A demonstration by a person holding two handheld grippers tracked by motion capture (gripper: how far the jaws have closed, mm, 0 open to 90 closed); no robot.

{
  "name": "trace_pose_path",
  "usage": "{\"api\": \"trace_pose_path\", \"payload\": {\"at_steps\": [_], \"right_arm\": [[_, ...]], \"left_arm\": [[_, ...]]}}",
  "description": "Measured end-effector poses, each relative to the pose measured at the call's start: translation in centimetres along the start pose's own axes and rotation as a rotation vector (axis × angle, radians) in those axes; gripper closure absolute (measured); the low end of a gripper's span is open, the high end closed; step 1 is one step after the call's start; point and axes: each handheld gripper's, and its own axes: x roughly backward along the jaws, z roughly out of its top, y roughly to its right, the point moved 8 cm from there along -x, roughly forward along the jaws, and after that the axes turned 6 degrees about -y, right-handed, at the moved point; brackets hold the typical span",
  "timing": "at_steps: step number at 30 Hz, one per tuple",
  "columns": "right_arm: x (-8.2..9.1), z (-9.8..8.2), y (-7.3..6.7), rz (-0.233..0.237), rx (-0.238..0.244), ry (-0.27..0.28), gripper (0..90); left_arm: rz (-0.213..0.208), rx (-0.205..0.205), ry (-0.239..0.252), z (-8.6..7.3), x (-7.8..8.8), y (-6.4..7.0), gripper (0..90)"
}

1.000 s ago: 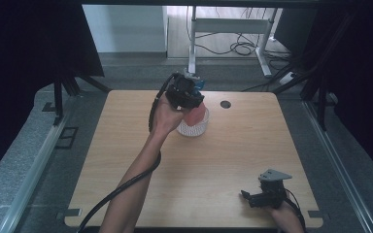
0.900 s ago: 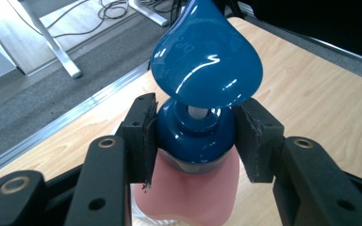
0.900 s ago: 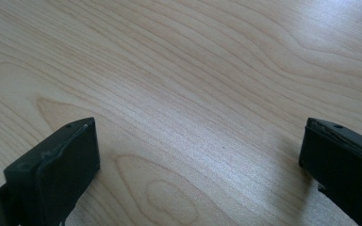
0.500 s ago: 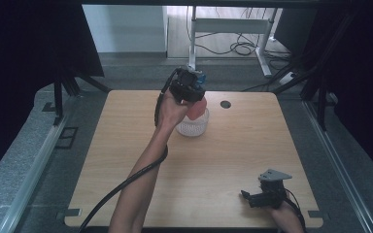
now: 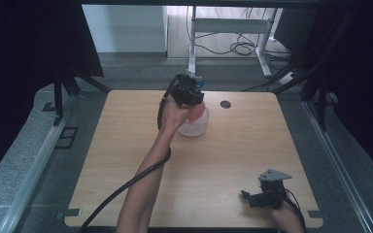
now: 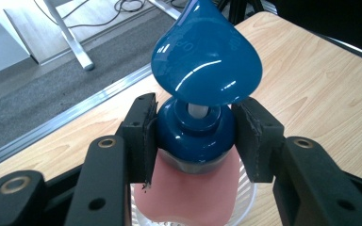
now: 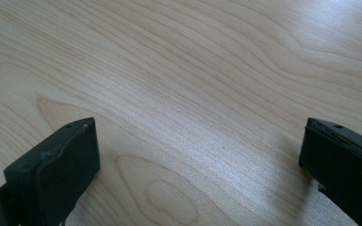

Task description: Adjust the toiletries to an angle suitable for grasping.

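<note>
My left gripper [image 6: 195, 134] is shut on the dark blue collar of a pump bottle [image 6: 193, 193] with a pink body and a glossy blue pump head [image 6: 207, 61]. The bottle stands upright, its lower end inside a clear ribbed basket [image 6: 247, 202]. In the high view the left gripper [image 5: 188, 93] hangs over the basket [image 5: 194, 129] at the table's far middle, with the pink bottle [image 5: 197, 112] under it. My right gripper [image 5: 247, 196] rests near the front right edge. Its jaws [image 7: 198, 155] stand wide open over bare wood.
The wooden table [image 5: 252, 145] has a small round dark hole [image 5: 225, 104] just right of the basket. A black cable [image 5: 141, 175] trails from the left gripper along the forearm. Beyond the far edge are a grey floor and a white desk frame [image 5: 233, 29].
My left gripper has sunk a little with the bottle, bringing its pink body down into the basket. The right gripper has stayed put.
</note>
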Motion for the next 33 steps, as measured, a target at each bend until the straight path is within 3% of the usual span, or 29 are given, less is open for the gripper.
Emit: {"api": "trace_pose_path", "payload": {"at_steps": [13,33], "right_arm": [[0.0,0.0,0.0,0.001,-0.001,-0.001,0.0],[0.0,0.0,0.0,0.001,-0.002,-0.002,0.0]], "left_arm": [[0.0,0.025,-0.016,-2.5,-2.1,-0.3,52.9],[-0.005,0.037,-0.028,-4.3,-4.1,0.2,52.9]]}}
